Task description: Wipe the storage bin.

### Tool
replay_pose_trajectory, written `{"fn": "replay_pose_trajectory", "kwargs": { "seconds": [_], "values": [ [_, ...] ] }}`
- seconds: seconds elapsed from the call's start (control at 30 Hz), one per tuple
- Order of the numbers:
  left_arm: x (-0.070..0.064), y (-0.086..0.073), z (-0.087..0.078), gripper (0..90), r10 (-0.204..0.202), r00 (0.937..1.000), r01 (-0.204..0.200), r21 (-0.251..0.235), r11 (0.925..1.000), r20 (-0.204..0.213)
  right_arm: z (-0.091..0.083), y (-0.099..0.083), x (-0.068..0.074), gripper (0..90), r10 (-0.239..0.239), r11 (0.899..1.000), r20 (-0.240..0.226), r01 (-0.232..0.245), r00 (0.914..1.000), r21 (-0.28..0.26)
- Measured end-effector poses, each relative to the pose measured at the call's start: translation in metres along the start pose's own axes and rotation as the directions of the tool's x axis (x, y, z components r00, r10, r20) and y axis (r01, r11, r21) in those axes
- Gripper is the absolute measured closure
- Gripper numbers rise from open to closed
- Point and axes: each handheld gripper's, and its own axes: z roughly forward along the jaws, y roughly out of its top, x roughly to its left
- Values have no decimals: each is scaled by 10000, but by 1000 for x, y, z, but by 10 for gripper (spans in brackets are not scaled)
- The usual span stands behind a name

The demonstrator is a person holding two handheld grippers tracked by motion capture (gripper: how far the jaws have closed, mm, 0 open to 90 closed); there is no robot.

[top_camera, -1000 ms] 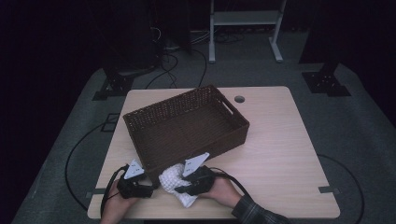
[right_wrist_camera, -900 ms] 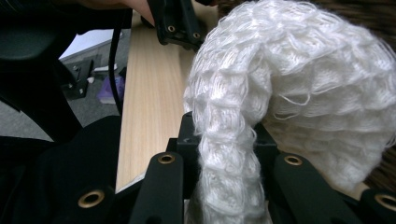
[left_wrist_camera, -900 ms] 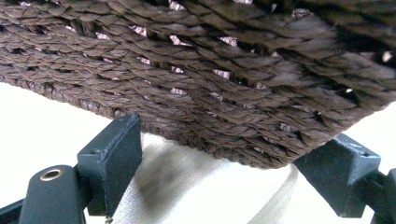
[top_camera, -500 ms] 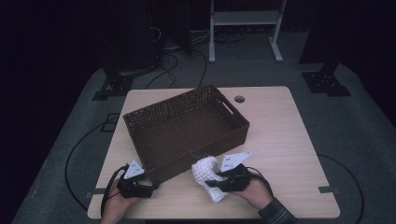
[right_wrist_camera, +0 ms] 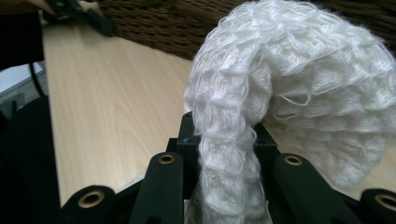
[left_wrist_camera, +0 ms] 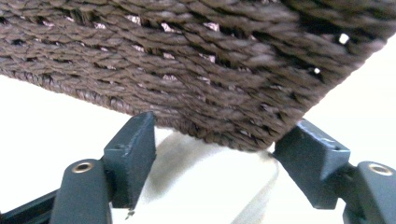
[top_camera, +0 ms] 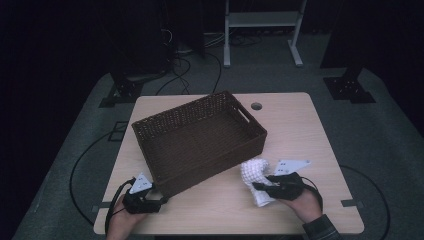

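A brown wicker basket [top_camera: 200,142] stands slanted on the middle of the table, with nothing in it. A white knitted cloth [top_camera: 254,175] bunches up just off the basket's near right corner, and my right gripper [top_camera: 257,186] is shut on it. In the right gripper view the cloth [right_wrist_camera: 289,84] rises between the jaws of that gripper [right_wrist_camera: 224,140] and folds over to the right. My left gripper [top_camera: 161,201] rests at the basket's near left corner. Its jaws [left_wrist_camera: 219,158] stand open, with the bottom edge of the basket's wall [left_wrist_camera: 196,70] just ahead of them.
The wooden table [top_camera: 300,130] has bare room right of the basket and along its near edge. A small round hole [top_camera: 256,106] sits near the far edge. Cables and a white stand [top_camera: 260,30] lie on the floor beyond.
My right gripper has carried the white cloth to the right, away from the left gripper and along the basket's near side. The left gripper has stayed at the basket's corner.
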Motion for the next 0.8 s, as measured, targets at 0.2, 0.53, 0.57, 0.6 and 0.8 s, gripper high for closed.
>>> {"fn": "replay_pose_trajectory", "kwargs": {
  "seconds": [0.2,0.53,0.57,0.6,0.8],
  "values": [
    [-1,-5,-15,464,36,9992,-29,-191,9998,389,-20,-18,-19,721,516,9986,811,-507,9954,-137],
    [7,-6,-42,786,-389,9982,423,-767,9962,456,-41,-39,-40,721,1249,9922,1755,-1236,9765,-184],
    [9,-4,-45,823,-517,9976,554,-840,9949,457,-43,-40,-41,722,1311,9914,1802,-1299,9748,-189],
    [10,-3,-48,854,-636,9970,675,-951,9932,435,-44,-42,-43,722,1326,9912,1851,-1313,9737,-196],
    [17,9,-69,900,-913,9943,1000,-1808,9784,558,-46,-44,-47,721,1456,9893,1927,-1438,9704,-233]
  ]
}}
